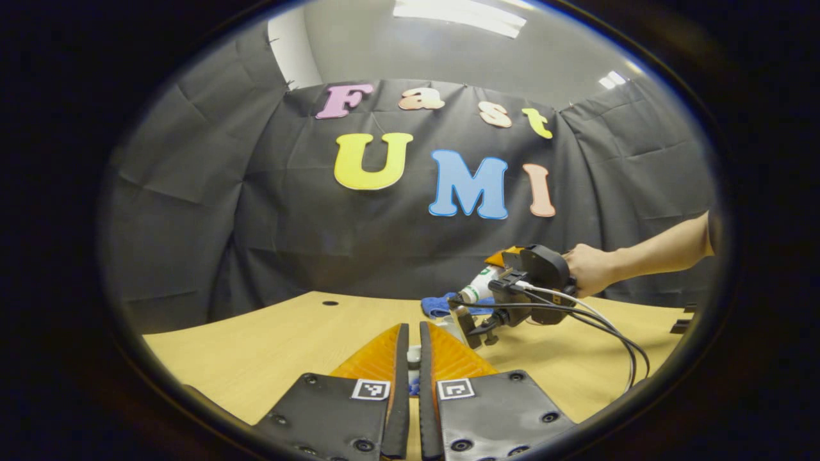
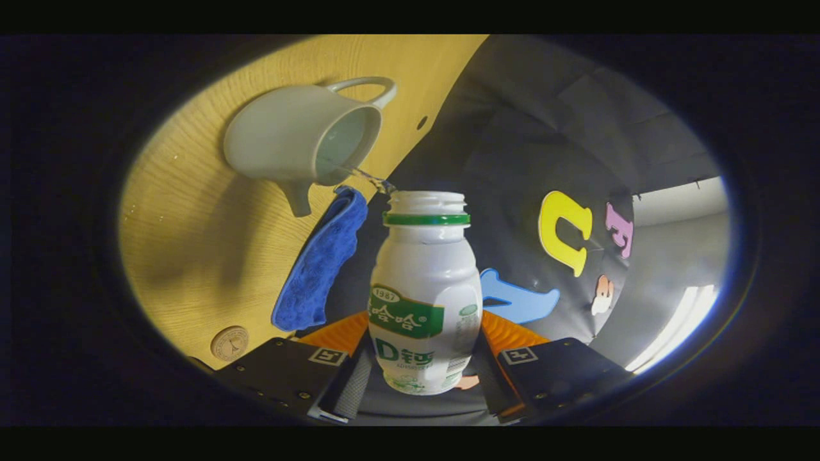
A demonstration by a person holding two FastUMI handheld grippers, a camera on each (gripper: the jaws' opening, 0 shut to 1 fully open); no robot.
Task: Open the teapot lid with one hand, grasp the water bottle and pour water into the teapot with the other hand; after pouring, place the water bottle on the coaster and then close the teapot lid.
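In the right gripper view the white teapot (image 2: 288,144) stands on the wooden table (image 2: 192,243) with its lid off and water inside. My right gripper (image 2: 426,342) is shut on the uncapped white water bottle (image 2: 426,282), which is tipped toward the pot. A thin stream of water (image 2: 365,176) runs from the bottle's mouth into the opening. In the left gripper view my left gripper (image 1: 414,328) is nearly closed on a small white piece (image 1: 414,355), apparently the teapot lid's knob. Farther off, a hand (image 1: 589,269) holds the right gripper (image 1: 483,298) with the tilted bottle (image 1: 479,287).
A blue cloth (image 2: 320,262) lies on the table beside the teapot, seen also as the blue cloth (image 1: 441,306) past my left fingers. A round wooden coaster (image 2: 229,342) sits near the table's edge. Cables (image 1: 602,326) trail from the right gripper across the table (image 1: 256,346).
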